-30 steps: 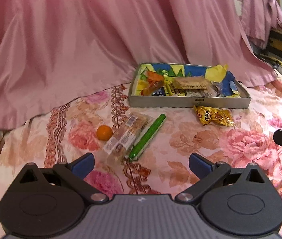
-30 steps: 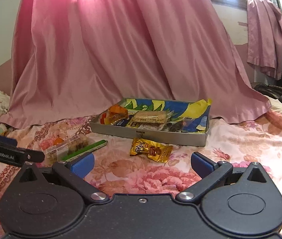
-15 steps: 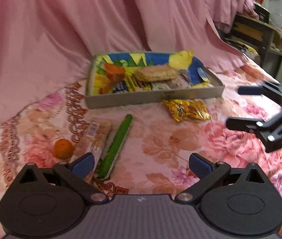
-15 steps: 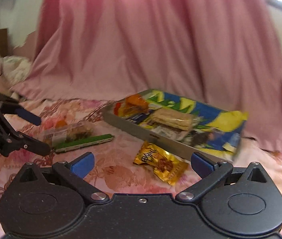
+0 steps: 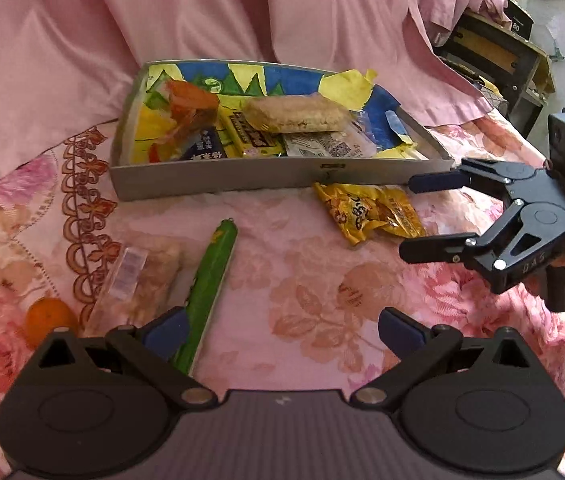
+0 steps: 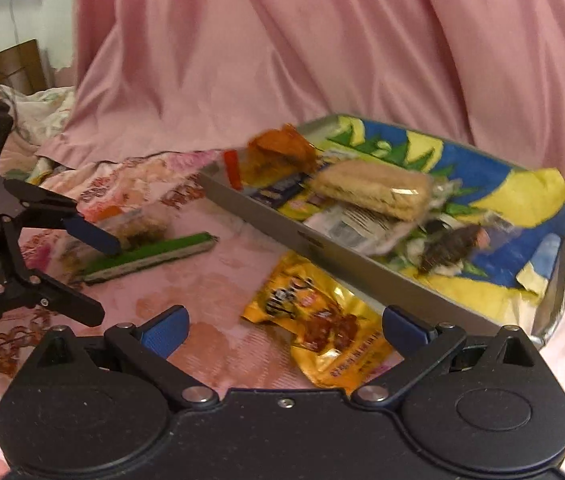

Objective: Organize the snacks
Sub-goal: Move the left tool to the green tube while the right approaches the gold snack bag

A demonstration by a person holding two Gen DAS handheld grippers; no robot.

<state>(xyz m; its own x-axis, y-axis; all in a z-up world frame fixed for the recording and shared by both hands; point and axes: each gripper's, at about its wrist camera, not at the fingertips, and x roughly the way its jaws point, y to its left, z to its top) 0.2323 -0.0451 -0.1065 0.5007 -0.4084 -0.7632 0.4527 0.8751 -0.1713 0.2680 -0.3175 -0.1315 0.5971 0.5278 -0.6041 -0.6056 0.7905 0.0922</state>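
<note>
A grey tray [image 5: 242, 176] with a colourful liner holds several wrapped snacks; it also shows in the right wrist view [image 6: 362, 276]. A yellow snack packet [image 5: 370, 212] [image 6: 322, 328] lies just in front of the tray. A green stick snack [image 5: 212, 280] [image 6: 150, 254], a clear-wrapped bar [image 5: 138, 280] and a small orange [image 5: 48, 316] lie on the floral cloth. My left gripper [image 5: 282, 332] [image 6: 98, 276] is open and empty, its left finger by the green stick. My right gripper [image 6: 282, 332] [image 5: 412, 216] is open and empty, just short of the yellow packet.
Pink drapery [image 5: 162, 20] hangs behind the tray. The floral cloth [image 5: 322, 300] covers the surface. A dark wooden shelf unit [image 5: 494, 52] stands at the far right. Crumpled bedding [image 6: 42, 108] lies at the left in the right wrist view.
Both grippers have moved forward and down toward the snacks. The right gripper has closed in on the yellow packet; the left has come up to the green stick. Both stay open.
</note>
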